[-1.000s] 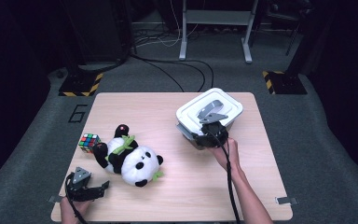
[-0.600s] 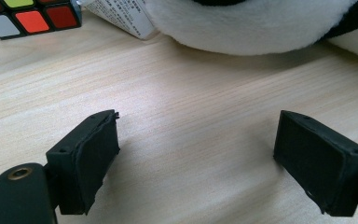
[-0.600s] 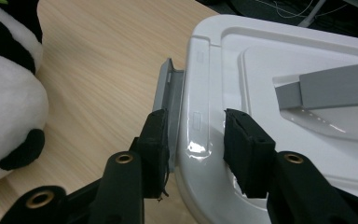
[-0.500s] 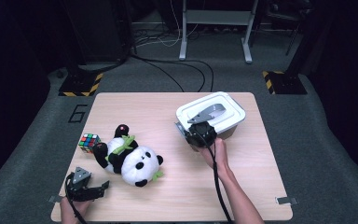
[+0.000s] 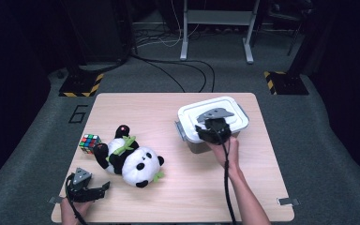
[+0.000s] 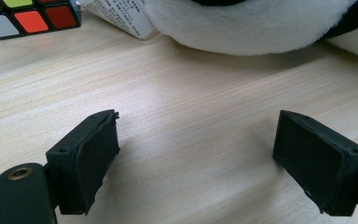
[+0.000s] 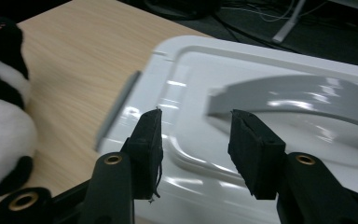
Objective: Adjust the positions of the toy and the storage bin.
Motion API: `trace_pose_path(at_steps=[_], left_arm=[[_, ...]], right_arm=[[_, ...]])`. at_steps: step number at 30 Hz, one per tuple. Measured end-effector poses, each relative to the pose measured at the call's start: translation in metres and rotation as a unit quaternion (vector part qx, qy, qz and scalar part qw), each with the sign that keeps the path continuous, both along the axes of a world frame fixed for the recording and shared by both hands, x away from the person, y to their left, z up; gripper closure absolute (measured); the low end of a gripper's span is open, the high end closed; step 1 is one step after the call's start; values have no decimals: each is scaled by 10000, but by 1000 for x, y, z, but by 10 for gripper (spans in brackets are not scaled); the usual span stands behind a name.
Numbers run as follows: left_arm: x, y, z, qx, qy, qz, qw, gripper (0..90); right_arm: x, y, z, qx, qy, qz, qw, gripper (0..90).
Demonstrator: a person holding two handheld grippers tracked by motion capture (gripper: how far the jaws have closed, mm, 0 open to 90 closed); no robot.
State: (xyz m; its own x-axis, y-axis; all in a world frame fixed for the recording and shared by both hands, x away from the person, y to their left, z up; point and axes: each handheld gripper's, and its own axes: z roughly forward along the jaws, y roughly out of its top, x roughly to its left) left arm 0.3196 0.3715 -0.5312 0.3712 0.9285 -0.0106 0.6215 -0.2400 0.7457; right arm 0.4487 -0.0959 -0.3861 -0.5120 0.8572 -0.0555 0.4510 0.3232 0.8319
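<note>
High view shows a light wooden table [image 5: 168, 112] on a grey floor [image 5: 337, 154], dark stands and cables behind; the right gripper [image 5: 205, 125] hovers over the white lidded box [image 5: 236, 123] near the table's right edge, while the left gripper [image 5: 104, 188] rests beside the panda plush [image 5: 133, 161] and a colour cube [image 5: 89, 142]. Left gripper view: wide open jaws over bare wood, holding nothing. Right gripper view: the jaws have just been opening, narrowly parted above the lid, just beside its grey handle [image 7: 307, 95], gripping nothing.

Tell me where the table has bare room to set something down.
Free: the far strip of the table beyond the plush panda, and the near middle between panda and right forearm. Crowded: the left near the cube, and around the white box.
</note>
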Motion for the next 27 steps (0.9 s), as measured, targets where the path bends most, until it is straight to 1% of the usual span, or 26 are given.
trace_pose_path(at_steps=[1, 2, 4, 6, 7, 8, 10, 12, 14, 19, 20, 21, 26, 27], left_arm=[[0, 0, 0, 0, 1, -2, 10000, 138], [0, 1, 1, 34, 65, -29, 10000, 137], [0, 1, 1, 33, 60, -25, 10000, 137], [0, 1, 1, 32, 61, -26, 10000, 138], [0, 0, 1, 26, 63, -26, 10000, 137], [0, 0, 1, 35, 53, -22, 10000, 138], [0, 0, 1, 37, 53, -22, 10000, 138], [0, 0, 1, 32, 28, -13, 10000, 138], [0, 0, 1, 35, 31, -16, 10000, 139], [0, 0, 0, 28, 6, -6, 10000, 140], [0, 0, 1, 36, 13, -7, 10000, 141], [0, 0, 0, 20, -24, 6, 10000, 141], [0, 0, 0, 22, -19, 4, 10000, 141], [0, 0, 0, 22, -19, 4, 10000, 141]], right_arm=[[0, -10, 2, 10, -12, -109, 9999, 532], [1, -18, 3, 15, 1, -210, 9998, 532], [2, -40, 7, 5, -21, -481, 9988, 530], [5, -56, 10, -90, -45, -686, 9976, 529], [7, -65, 11, -85, -17, -782, 9969, 528], [7, -70, 12, -57, 8, -840, 9964, 528], [11, -82, 13, -121, 11, -1025, 9947, 528], [17, -91, 12, -120, 84, -1160, 9931, 528], [23, -98, 9, -157, 166, -1279, 9915, 525], [38, -114, 2, -118, 438, -1513, 9874, 537], [40, -116, 2, -122, 467, -1519, 9872, 542], [41, -117, 1, -131, 502, -1529, 9869, 550], [49, -120, -6, -186, 610, -1556, 9858, 563], [50, -121, -7, -142, 618, -1554, 9858, 571]])
